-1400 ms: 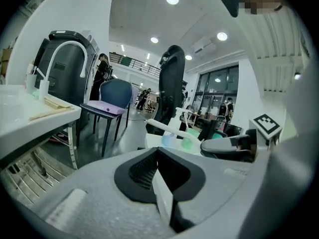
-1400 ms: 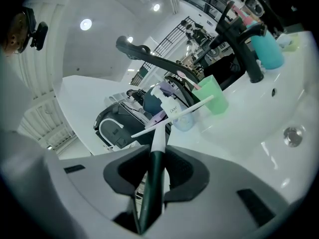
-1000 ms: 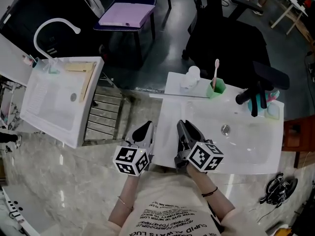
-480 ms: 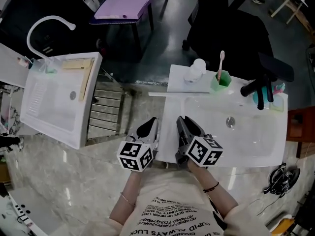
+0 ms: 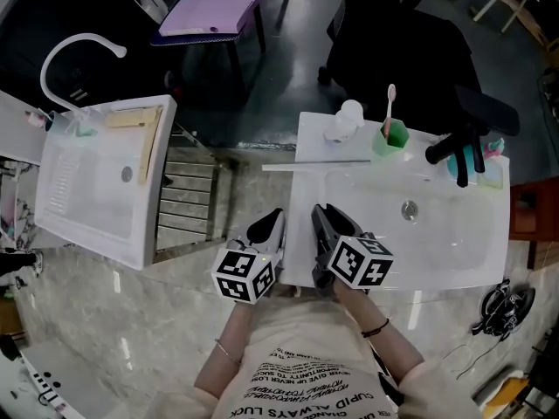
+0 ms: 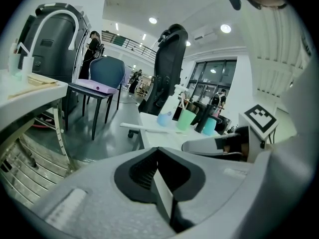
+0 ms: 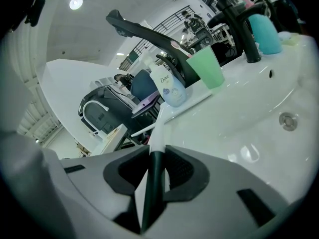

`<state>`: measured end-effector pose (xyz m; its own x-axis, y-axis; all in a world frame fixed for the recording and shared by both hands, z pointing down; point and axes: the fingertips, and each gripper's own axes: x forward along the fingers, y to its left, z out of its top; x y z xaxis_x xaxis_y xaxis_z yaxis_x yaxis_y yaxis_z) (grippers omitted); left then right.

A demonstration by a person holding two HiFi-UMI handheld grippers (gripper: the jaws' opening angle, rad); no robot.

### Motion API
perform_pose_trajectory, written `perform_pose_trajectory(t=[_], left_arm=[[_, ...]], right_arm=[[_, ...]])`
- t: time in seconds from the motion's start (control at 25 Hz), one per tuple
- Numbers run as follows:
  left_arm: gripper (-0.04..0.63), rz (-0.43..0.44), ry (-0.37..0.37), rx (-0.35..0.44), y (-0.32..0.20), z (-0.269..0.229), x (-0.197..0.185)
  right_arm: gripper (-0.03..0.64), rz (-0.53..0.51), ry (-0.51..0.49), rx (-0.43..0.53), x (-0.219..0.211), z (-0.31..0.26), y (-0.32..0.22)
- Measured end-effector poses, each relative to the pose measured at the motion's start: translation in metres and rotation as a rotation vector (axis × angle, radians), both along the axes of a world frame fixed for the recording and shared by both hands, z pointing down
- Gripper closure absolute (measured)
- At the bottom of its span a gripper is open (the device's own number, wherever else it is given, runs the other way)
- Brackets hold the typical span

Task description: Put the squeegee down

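The white squeegee's blade lies along the back ledge of the white sink. Its handle runs back into my right gripper, which is shut on the dark end of it. The blade also shows in the left gripper view and in the right gripper view. My left gripper hovers beside the sink's left edge, next to the right one, with its jaws shut and nothing in them.
A white bottle, a green cup with a toothbrush, a black faucet and a teal cup stand along the sink's back. At the left are a second sink, a metal rack and a purple-seated chair.
My right gripper has sunk a little toward the sink with the squeegee still in it. The left gripper has hardly moved.
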<state>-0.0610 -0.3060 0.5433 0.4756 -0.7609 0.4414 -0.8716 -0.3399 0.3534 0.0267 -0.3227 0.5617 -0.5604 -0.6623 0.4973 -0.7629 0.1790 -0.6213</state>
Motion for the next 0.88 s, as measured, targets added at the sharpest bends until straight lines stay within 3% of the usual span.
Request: perform_pose_trajectory(t=[0.56,0.88], left_arm=[[0.574,0.026,0.001,0.011,0.002,-0.004,0.008],[0.574,0.056,0.012,0.067,-0.003,-0.024,0.015]], right_arm=[[0.483,-0.071,0.043,0.012,-0.004,0.001,0.004],[0.485,-0.064,0.038,0.093,0.008,-0.019,-0.007]])
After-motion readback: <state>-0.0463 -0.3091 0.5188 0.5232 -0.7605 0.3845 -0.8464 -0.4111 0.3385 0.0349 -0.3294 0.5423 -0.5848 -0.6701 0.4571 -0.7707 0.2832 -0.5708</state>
